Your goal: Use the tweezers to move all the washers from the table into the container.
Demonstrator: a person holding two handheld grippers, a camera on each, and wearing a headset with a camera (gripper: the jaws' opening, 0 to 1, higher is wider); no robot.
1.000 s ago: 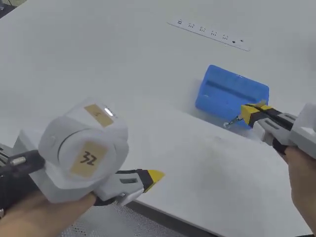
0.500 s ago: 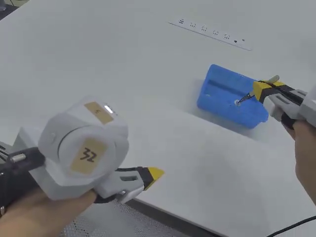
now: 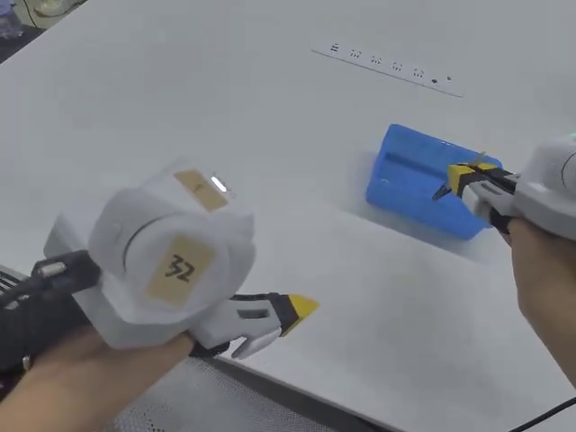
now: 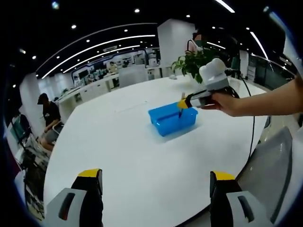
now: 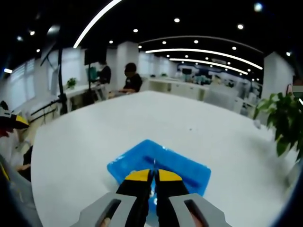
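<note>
We are pinching thin tweezers [image 3: 440, 192] in the right gripper [image 5: 152, 174], jaws nearly together | rectangular blue plastic container [image 5: 135, 163] is sitting just under its tips | we are holding the left gripper [image 4: 156, 176] spread wide above smooth white table [image 4: 118, 142].

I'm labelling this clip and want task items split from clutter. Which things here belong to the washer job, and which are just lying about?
For the job:
tweezers, held by the right gripper
blue container
left gripper, open

Lying about:
power strip on the table
potted plant beyond
</note>
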